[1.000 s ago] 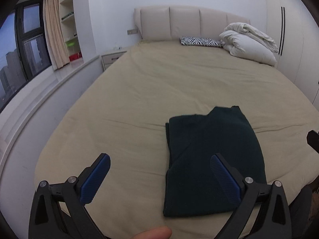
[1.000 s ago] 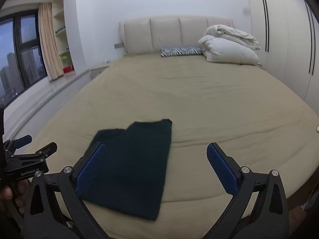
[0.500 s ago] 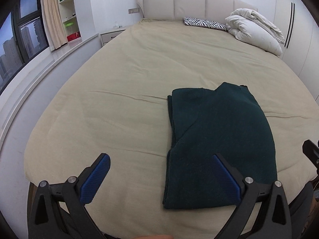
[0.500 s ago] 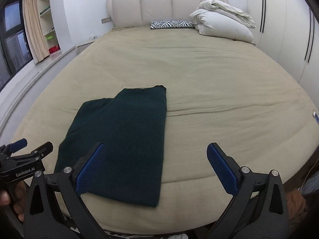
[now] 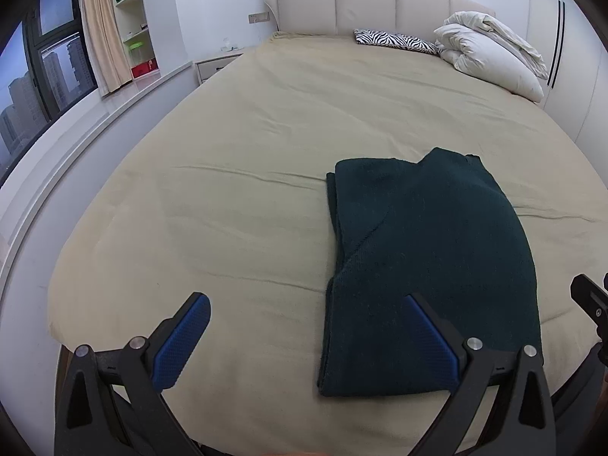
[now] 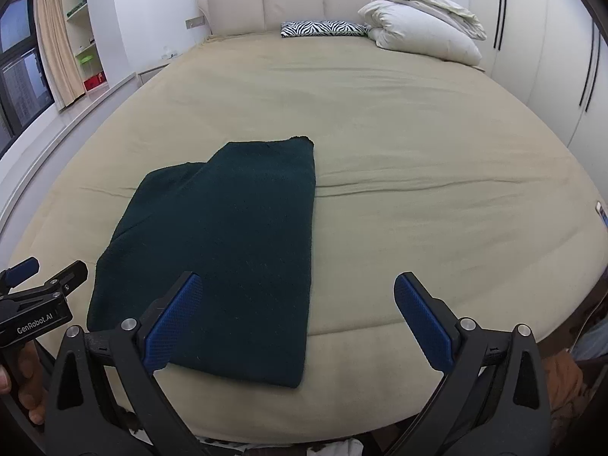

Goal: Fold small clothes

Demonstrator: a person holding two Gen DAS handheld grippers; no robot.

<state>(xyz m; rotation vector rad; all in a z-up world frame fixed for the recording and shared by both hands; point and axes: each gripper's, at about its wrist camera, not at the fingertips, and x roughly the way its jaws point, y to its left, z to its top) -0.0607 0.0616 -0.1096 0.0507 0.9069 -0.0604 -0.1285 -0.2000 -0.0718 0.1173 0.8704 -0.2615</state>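
A dark green garment (image 5: pixel 429 262) lies folded lengthwise in a long rectangle on the beige bed (image 5: pixel 247 190), near its front edge. It also shows in the right wrist view (image 6: pixel 224 250). My left gripper (image 5: pixel 304 323) is open and empty above the bed's front edge, its right finger over the garment's near left part. My right gripper (image 6: pixel 296 304) is open and empty, with its left finger over the garment's near edge. The left gripper also shows at the left edge of the right wrist view (image 6: pixel 41 281).
A folded white duvet (image 5: pixel 490 53) and a zebra-print pillow (image 5: pixel 395 40) lie at the headboard. A nightstand (image 5: pixel 212 66) and window ledge (image 5: pixel 95 121) run along the left. White wardrobe doors (image 6: pixel 551 57) stand on the right.
Both grippers have moved up and tilted down toward the bed, so the garment sits higher and larger in view. Both stay open.
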